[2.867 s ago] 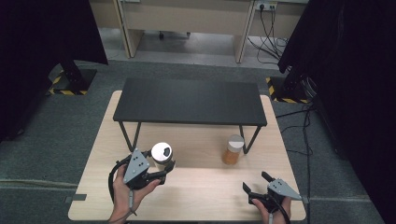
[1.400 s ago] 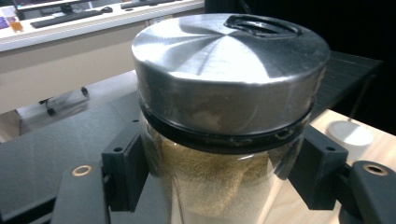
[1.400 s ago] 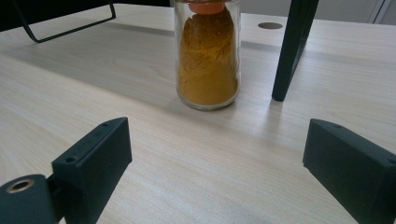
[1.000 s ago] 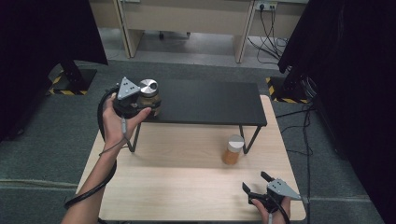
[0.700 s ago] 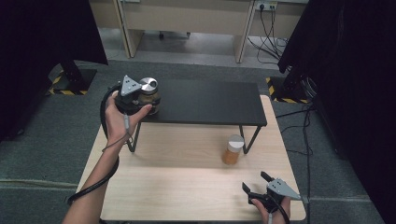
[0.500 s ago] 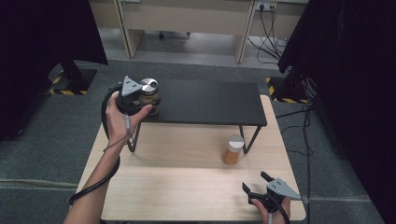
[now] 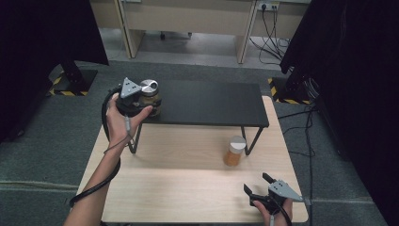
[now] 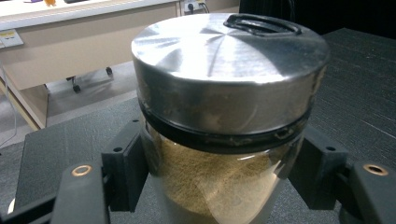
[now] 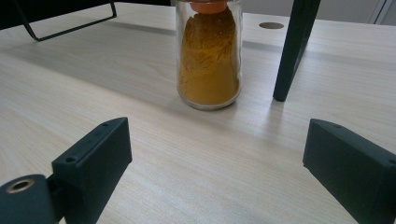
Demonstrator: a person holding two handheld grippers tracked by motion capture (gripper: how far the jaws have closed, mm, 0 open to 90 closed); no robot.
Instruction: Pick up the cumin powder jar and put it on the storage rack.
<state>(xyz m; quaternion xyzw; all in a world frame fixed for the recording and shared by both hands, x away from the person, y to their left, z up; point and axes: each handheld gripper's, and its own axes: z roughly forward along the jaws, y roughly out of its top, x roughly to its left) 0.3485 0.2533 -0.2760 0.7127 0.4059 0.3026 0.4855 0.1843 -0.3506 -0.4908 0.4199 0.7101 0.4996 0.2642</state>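
Note:
A glass jar of tan powder (image 8: 219, 182) with a steel lid (image 7: 149, 87) is over the left end of the black shelf (image 7: 211, 103). My left gripper (image 8: 224, 177) is shut on its glass body, one pad on each side. Whether its base rests on the shelf is hidden. In the high view the left gripper (image 7: 151, 102) is held from the left by a hand. A second jar with orange powder (image 7: 234, 151) stands on the wooden table (image 7: 179, 193) by the shelf's right front leg. My right gripper (image 7: 256, 183) is open near the front right corner, facing that jar (image 9: 208, 56).
The shelf stands on thin black legs (image 9: 294, 51) over the back half of the table. Grey carpet surrounds the table, with dark curtains at both sides and desks and cables beyond the far edge.
My left gripper has carried the steel-lidded jar from the table's front left up to the shelf's left end, and over the last second it has barely shifted. The right gripper has kept still.

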